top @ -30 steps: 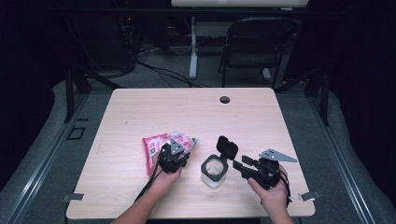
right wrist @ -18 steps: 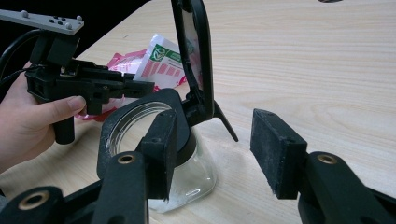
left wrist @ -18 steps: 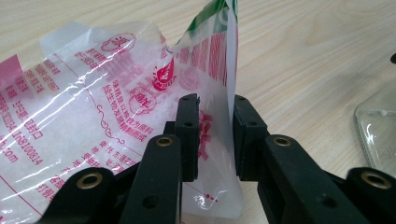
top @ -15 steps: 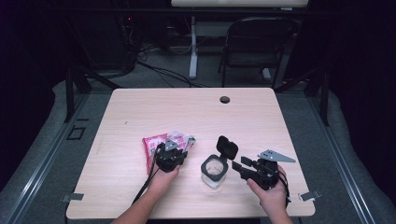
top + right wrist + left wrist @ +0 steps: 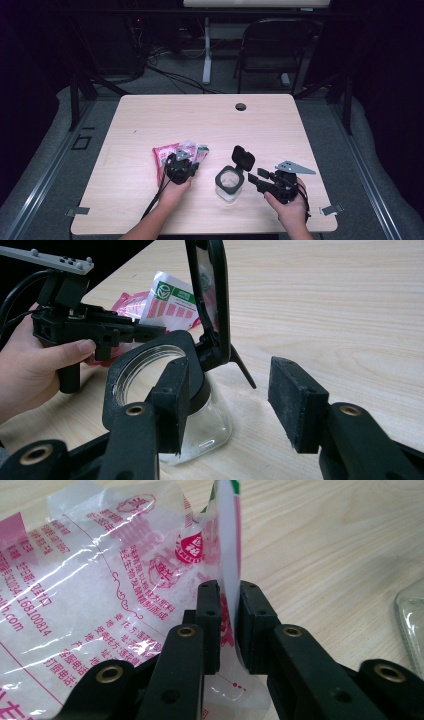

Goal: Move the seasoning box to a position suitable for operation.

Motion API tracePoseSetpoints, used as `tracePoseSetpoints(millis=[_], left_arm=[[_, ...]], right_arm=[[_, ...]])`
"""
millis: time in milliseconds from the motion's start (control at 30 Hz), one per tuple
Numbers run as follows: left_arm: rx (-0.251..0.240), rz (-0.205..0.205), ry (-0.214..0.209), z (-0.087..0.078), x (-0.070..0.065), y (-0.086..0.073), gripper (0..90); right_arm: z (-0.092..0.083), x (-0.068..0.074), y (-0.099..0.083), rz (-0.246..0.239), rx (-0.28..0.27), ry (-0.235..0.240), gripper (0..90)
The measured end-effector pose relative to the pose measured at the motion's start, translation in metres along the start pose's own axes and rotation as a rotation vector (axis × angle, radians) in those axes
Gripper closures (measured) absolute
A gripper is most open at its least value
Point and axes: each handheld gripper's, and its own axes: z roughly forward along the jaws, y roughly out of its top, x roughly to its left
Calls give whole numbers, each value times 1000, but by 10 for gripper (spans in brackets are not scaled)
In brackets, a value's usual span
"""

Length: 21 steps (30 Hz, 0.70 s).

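Pinching only the thin top edge of the pink packet lying on the table, the left gripper, jaws just closed, risks letting it slip, while the right gripper gapes empty beside the open jar.

Printed in pink on the clear plastic packet: rows of Chinese characters, too small and creased to read surely. Along its left edge, sideways, a web address ending ".com" and the digits "168100814", with a further number partly legible above. Near the pinched edge, a red round seal with white characters, unreadable. On the same packet's white corner, seen from the right gripper view, a green round logo beside pink blocks; no legible words there.
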Motion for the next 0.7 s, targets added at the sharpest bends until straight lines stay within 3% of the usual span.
tracePoseSetpoints(millis=[700], left_arm=[[37,-12,-3,1,3,4,898]], right_arm=[[0,-1,-1,1,6,-1,513]])
